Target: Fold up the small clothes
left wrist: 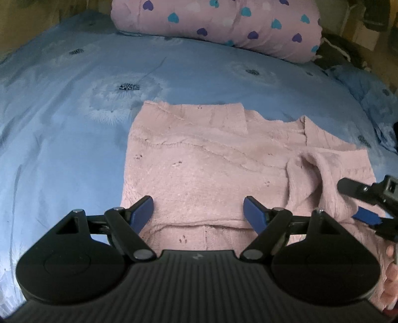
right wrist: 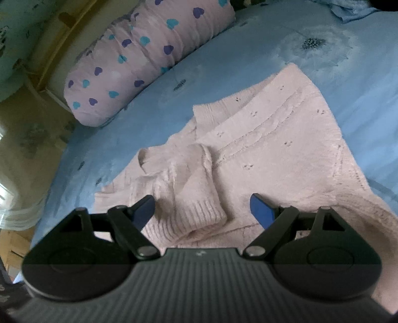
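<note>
Both tongs released above a pink sweater, nothing gripped.

Left tongs (left wrist: 198, 210) spread wide at lower centre, empty, over the sweater (left wrist: 199, 161) hem. Right tongs (right wrist: 202, 207) likewise parted, straddling a folded-in sleeve (right wrist: 191, 196) without pinching it. Sweater spread flat mid-frame on the blue bedsheet (left wrist: 62, 111); heart-print pillow (left wrist: 223, 22) along the top edge. Likely risks: catching only the sleeve's top layer and dragging it back open; snagging the loose knit; pinching sheet along with hem, skewing the fold.

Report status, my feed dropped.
Left claw open, right claw open. Pink knitted sweater flat on blue bedsheet, sleeves folded in. Nothing obstructing.
</note>
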A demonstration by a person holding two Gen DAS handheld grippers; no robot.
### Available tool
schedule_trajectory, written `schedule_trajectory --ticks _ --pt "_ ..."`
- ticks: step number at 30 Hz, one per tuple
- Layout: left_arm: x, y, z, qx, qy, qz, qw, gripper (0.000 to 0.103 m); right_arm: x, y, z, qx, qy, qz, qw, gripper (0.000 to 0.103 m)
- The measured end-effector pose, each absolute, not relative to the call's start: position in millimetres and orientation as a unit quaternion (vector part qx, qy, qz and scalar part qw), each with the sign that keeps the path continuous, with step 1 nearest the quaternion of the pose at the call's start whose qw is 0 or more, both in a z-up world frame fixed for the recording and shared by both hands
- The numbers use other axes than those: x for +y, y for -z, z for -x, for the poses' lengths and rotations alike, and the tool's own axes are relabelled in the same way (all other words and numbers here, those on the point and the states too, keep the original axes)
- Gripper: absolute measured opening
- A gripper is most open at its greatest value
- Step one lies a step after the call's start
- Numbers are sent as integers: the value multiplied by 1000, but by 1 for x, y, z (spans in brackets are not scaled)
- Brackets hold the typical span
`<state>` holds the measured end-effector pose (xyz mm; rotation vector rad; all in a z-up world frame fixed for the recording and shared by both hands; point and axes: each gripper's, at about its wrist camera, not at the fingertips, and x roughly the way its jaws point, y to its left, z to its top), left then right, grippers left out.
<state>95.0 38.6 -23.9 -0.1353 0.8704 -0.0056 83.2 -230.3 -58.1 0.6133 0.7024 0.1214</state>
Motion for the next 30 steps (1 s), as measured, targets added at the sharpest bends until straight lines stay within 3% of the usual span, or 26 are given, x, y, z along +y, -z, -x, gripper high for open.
schedule_trajectory --ticks 2,5,7,10,18,24,27,30 --pt "37 25 -97 422 -1 66 904 83 -228 59 -83 340 -72 -298 889 75" --pt "35 28 -100 426 -3 72 902 83 -223 59 -85 347 -87 -287 889 58" --pt "33 30 -101 428 -3 66 901 83 -221 58 -88 357 -95 -274 888 32" --pt "33 29 -101 432 -4 59 900 83 -225 45 -90 362 -111 -242 894 23" --pt "35 27 -103 436 -7 69 897 83 -250 -18 -110 375 -97 -81 918 20" --pt "33 29 -104 438 -8 57 897 83 -257 1 -139 428 -37 -2 903 23" --pt "33 30 -103 438 -9 56 897 83 -274 9 -132 407 -20 -47 912 35" --pt "32 30 -104 438 -10 57 897 83 -295 8 -120 376 -13 -100 921 54"
